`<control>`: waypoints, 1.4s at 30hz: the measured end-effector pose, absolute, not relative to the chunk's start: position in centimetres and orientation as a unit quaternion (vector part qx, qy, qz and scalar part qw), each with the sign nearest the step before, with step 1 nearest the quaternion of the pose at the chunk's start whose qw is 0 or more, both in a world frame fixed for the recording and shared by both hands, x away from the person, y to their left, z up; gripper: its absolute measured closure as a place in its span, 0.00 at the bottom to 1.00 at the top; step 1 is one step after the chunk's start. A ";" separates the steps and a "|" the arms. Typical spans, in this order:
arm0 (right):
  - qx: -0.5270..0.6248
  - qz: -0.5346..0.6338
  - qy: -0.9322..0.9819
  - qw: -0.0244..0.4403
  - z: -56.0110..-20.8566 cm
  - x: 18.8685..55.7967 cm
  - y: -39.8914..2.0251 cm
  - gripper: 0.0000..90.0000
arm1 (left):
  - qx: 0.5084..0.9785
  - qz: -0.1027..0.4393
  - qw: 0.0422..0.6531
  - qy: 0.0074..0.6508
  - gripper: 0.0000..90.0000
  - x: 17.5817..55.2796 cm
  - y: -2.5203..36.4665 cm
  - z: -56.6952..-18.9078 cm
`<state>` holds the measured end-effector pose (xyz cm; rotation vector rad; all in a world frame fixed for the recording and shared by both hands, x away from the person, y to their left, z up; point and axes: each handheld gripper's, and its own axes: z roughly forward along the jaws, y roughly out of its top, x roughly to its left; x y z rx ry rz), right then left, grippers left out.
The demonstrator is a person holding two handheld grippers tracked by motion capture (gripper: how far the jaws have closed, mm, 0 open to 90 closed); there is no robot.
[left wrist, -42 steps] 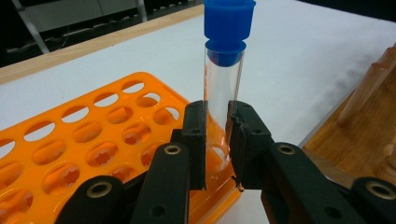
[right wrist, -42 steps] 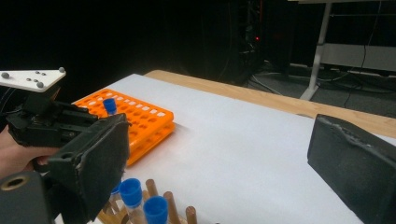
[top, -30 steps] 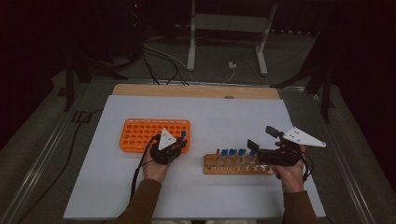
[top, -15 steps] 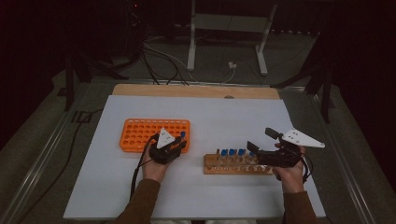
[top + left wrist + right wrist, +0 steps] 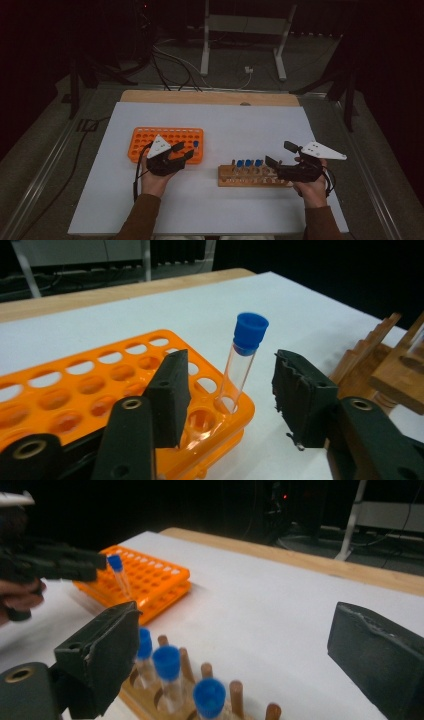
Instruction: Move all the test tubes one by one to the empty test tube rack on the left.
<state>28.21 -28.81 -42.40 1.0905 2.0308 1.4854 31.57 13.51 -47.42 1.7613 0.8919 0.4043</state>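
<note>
An orange tube rack lies left of centre on the white table cover. One clear tube with a blue cap stands slightly tilted in a corner hole of the orange rack. My left gripper is open; its jaws have just been opening, and the tube stands between them untouched. In the high view the left gripper sits at the rack's near right corner. A wooden rack holds three blue-capped tubes. My right gripper stands open and empty over that rack's right end.
The white cover ends in a wooden strip at the far side. Beyond it are cables and a metal stand on the floor. Several wooden pegs rise between the tubes in the wooden rack.
The left gripper's jaws have parted from the blue-capped tube, which now stands alone in the orange rack. The left hand drew back and up a little. The right hand stayed put.
</note>
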 end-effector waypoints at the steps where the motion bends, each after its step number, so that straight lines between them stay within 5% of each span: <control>1: 0.390 0.529 0.728 0.195 -42.5 28.1 -28.9 0.10 | 0.736 0.170 0.536 0.377 0.52 31.4 13.8 -47.2; 13: 0.371 0.499 0.764 0.170 -44.5 27.3 -29.4 0.35 | 0.724 0.189 0.538 0.387 0.24 29.7 14.8 -46.0; 20: 0.370 0.497 0.768 0.161 -45.1 27.3 -29.3 0.49 | 0.715 0.191 0.549 0.389 0.22 29.2 15.3 -45.4; 25: 0.346 0.478 0.792 0.159 -45.8 27.2 -28.7 0.74 | 0.712 0.196 0.548 0.394 0.20 29.2 15.5 -45.3; 35: 0.344 0.469 0.795 0.172 -46.1 27.3 -28.5 0.80 | 0.713 0.208 0.533 0.407 0.02 29.3 15.4 -45.1; 42: 0.339 0.468 0.796 0.179 -46.2 27.3 -28.2 0.85 | 0.711 0.206 0.533 0.410 0.02 29.3 15.6 -45.1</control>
